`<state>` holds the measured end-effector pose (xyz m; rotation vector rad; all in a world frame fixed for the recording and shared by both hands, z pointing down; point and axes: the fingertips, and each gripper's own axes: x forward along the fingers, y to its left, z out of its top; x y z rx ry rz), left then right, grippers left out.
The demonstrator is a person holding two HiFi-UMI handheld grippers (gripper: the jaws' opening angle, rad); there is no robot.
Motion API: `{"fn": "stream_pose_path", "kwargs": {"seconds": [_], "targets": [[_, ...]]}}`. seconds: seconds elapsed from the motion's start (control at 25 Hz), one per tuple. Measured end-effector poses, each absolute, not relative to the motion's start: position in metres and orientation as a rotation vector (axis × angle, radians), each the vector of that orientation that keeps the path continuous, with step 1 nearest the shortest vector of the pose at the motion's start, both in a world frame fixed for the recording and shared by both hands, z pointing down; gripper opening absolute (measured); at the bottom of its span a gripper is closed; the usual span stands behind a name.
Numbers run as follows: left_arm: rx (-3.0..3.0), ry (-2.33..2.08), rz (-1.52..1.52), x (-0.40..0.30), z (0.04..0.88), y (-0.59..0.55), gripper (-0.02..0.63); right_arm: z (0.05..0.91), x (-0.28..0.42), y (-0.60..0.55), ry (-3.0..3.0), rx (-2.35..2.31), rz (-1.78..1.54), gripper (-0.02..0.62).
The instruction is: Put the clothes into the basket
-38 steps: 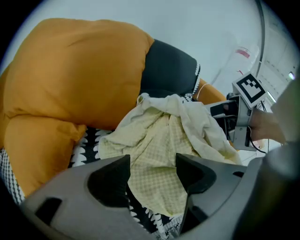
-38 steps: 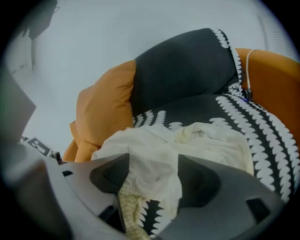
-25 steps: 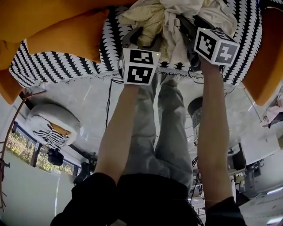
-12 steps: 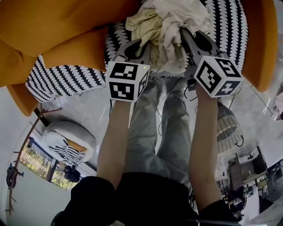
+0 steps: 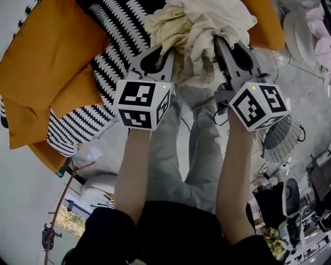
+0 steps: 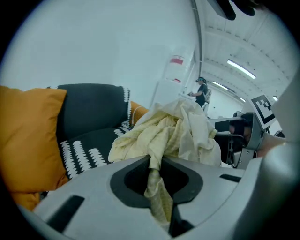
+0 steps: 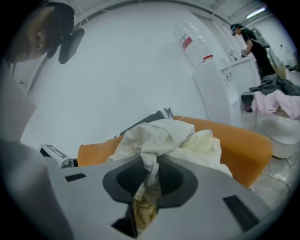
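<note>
Lifted off the striped sofa (image 5: 116,23) since the earlier frame: left gripper (image 5: 169,50) clamped on the yellow garment (image 5: 164,27), right gripper (image 5: 217,42) on the white garment (image 5: 222,15), both at twelve o'clock; basket (image 5: 282,138) at four o'clock.

Bright, even indoor light from ceiling strips; strong fisheye bending with dark vignetted corners.

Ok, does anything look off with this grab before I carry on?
Nothing stands out. The left claw is shut on the pale yellow crumpled garment, the right claw on the cream-white cloth, and the two are bunched together as one bundle. Nothing looks torn.
</note>
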<state>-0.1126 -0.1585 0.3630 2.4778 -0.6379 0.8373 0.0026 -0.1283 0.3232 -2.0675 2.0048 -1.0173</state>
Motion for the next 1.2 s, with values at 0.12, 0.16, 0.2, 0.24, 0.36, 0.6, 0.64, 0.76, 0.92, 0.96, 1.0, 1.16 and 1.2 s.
{"fn": "stream_pose_path", "kwargs": {"seconds": [0.12,0.16,0.2,0.24,0.36,0.6,0.64,0.76,0.92,0.96,1.0,1.16,1.2], "targets": [[2.552,-0.519,0.846,-0.058,0.337,-0.124,0.048,0.298,0.053,-0.079,1.867,-2.140,-0.955,0.066],[2.575,-0.475,0.849,-0.039,0.330,-0.108,0.048,0.291,0.070,-0.057,1.818,-2.166,-0.935,0.066],[2.596,-0.431,0.853,-0.019,0.326,-0.088,0.048,0.287,0.088,-0.032,1.770,-2.193,-0.918,0.066],[2.613,-0.386,0.858,0.002,0.324,-0.064,0.048,0.284,0.106,-0.004,1.725,-2.225,-0.900,0.066],[2.678,-0.198,0.869,0.071,0.324,0.012,0.048,0.279,0.161,0.086,1.556,-2.378,-0.812,0.066],[2.777,0.273,0.881,0.179,0.266,0.109,0.048,0.216,0.228,0.205,1.132,-2.624,-0.642,0.066],[2.794,0.343,0.878,0.191,0.260,0.127,0.048,0.211,0.234,0.227,1.070,-2.642,-0.616,0.066],[2.808,0.597,0.884,0.231,0.260,0.207,0.048,0.212,0.253,0.314,0.829,-2.699,-0.563,0.066],[2.718,0.860,0.917,0.258,0.268,0.320,0.048,0.232,0.256,0.430,0.522,-2.713,-0.571,0.066],[2.691,0.913,0.924,0.261,0.272,0.342,0.048,0.239,0.253,0.452,0.459,-2.713,-0.580,0.066],[2.670,0.963,0.934,0.262,0.276,0.362,0.048,0.247,0.250,0.471,0.404,-2.715,-0.590,0.066],[2.610,1.135,1.011,0.266,0.309,0.430,0.048,0.279,0.241,0.532,0.232,-2.715,-0.633,0.067],[2.597,1.166,1.026,0.266,0.317,0.443,0.048,0.287,0.239,0.544,0.200,-2.712,-0.643,0.067]]}}
